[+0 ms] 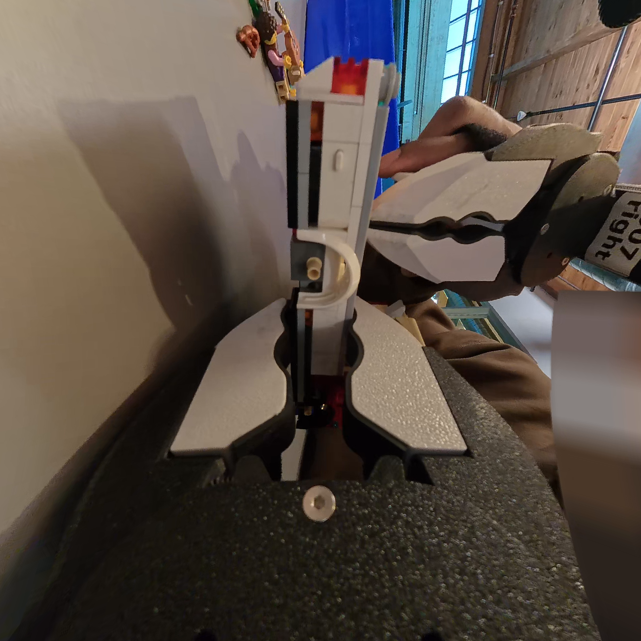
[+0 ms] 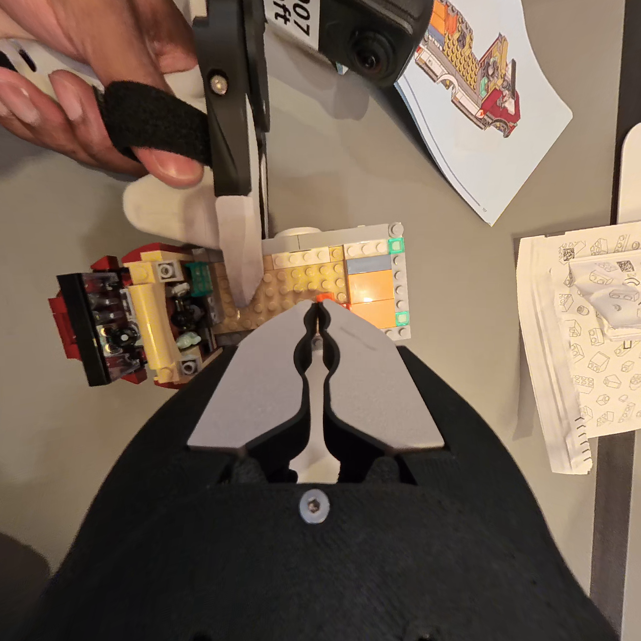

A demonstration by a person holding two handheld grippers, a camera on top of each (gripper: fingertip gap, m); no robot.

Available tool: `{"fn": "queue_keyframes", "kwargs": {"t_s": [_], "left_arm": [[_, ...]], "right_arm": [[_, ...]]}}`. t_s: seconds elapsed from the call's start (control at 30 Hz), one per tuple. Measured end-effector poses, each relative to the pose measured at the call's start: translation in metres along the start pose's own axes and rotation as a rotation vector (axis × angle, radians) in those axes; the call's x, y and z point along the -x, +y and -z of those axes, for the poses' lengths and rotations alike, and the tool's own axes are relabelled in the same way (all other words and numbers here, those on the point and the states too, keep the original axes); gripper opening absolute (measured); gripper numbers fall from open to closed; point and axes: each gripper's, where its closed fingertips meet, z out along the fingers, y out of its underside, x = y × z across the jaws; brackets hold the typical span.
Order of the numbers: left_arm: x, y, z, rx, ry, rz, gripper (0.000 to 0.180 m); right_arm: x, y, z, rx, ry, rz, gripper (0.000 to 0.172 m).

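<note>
My left gripper [image 1: 321,312] is shut on a brick-built vehicle [image 1: 333,180], with both pads pressed on its white side and black underside. In the right wrist view the vehicle [image 2: 305,277] lies on the grey table [image 2: 451,277], showing a tan studded floor, orange tiles and a dark red front. One left finger [image 2: 239,249] reaches across its wall. My right gripper [image 2: 317,305] is shut, and its tips rest on the tan floor right at a small orange piece [image 2: 326,297]. In the left wrist view the right gripper [image 1: 373,225] touches the vehicle's side with its jaws together.
An open instruction booklet [image 2: 478,104] lies at the far right. White paper bags printed with brick drawings [image 2: 589,329] lie to the right. Small toy figures [image 1: 277,52] and a blue object [image 1: 347,31] stand beyond the vehicle. A person's hand [image 2: 86,86] holds the left gripper. There is about 5 cm between the tips of the two grippers.
</note>
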Motion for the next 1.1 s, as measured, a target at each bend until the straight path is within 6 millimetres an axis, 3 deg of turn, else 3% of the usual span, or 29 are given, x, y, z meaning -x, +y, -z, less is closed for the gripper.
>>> {"fn": "queue_keyframes", "kwargs": {"t_s": [0.57,0.77,1.1], "left_arm": [[-0.003,0.001,0.002,0.001,0.019,0.022,0.027],[-0.001,-0.002,0.004,-0.010,0.021,0.028,0.027],[0.001,0.002,0.002,0.005,0.019,0.037,0.027]], "right_arm": [[-0.003,0.002,0.010,0.023,0.002,-0.026,0.000],[0.026,-0.002,0.017,-0.053,-0.105,0.127,0.000],[0.028,0.005,0.002,-0.029,-0.162,0.114,0.000]]}}
